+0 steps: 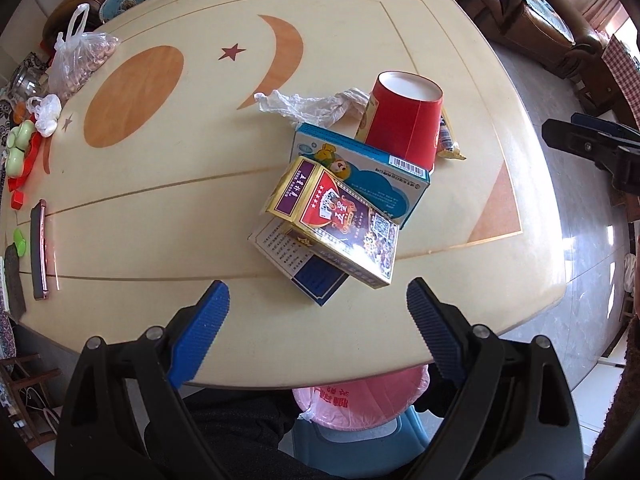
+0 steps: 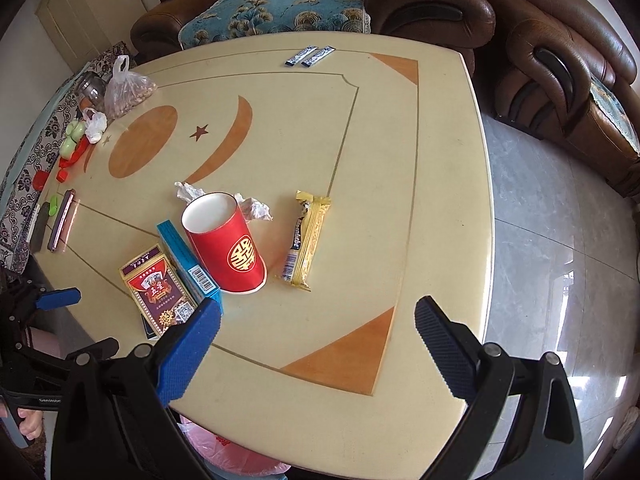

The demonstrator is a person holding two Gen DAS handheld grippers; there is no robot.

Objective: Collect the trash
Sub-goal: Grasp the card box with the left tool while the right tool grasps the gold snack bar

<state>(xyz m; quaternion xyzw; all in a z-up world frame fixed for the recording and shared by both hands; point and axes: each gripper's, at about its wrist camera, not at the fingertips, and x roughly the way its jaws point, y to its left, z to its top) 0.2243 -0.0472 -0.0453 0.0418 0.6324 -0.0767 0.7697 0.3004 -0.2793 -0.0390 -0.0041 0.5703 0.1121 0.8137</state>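
Card box (image 1: pixel 334 224) beyond left claw (image 1: pixel 318 300)

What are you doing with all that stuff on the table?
A person holds a gripper in each hand to clear up trash. The left gripper and the right gripper are both open and empty above the table. A red paper cup, a card box, a blue box, a gold snack wrapper and crumpled plastic all lie there untouched. A bin with a pink bag waits below the table edge.
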